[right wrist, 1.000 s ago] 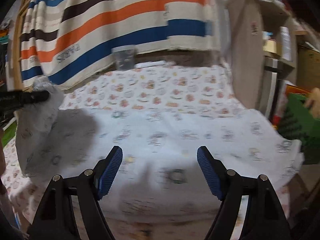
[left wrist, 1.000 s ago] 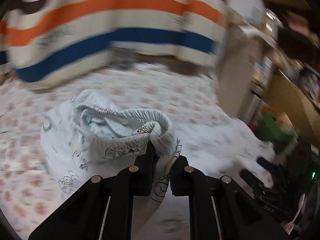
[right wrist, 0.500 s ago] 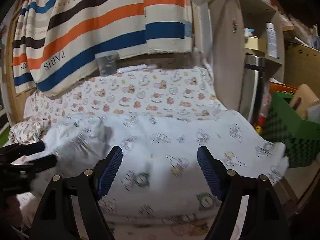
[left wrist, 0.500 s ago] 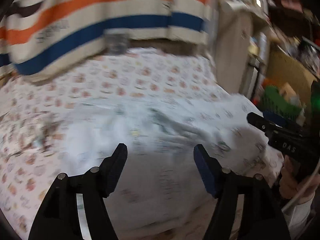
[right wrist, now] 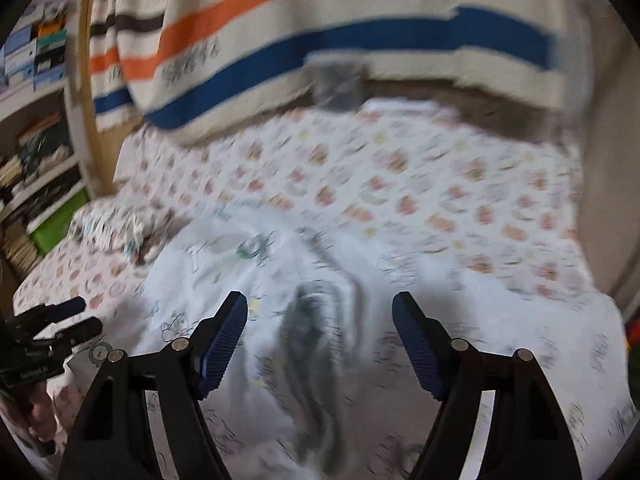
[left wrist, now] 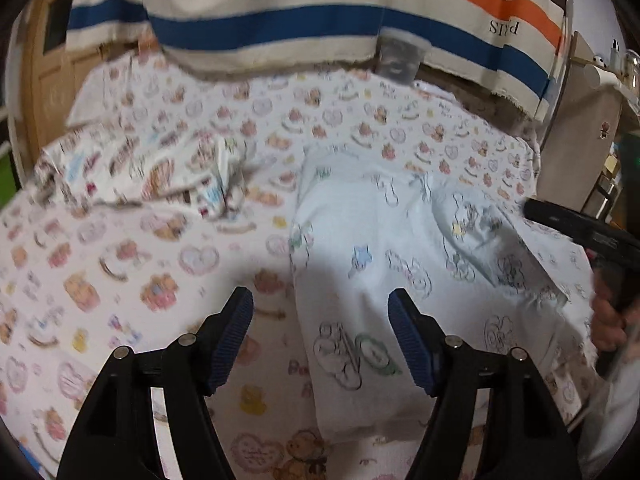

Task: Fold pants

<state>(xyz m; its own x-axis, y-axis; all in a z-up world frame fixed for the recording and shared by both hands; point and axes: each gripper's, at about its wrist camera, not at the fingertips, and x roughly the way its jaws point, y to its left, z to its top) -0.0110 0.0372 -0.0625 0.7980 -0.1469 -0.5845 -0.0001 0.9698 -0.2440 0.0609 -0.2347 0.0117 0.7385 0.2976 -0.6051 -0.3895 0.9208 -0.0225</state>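
The pants are pale white with cartoon line prints and lie spread on the bed. My left gripper hovers open over their left edge, nothing between its blue pads. In that view the right gripper reaches in from the right edge above the pants, with a hand behind it. The right wrist view is blurred. There my right gripper stands open above the pants, over a dark crease. The left gripper shows at the left edge.
A bedsheet with bear and heart prints covers the bed. A crumpled pile of printed clothes lies at the back left. A striped cloth hangs behind, with a grey tub below it. Shelves stand left, a cabinet right.
My left gripper let go of the bunched waistband, opened wide, and swung left and down. The pants now lie spread flat. My right gripper, still open, swung left over them.
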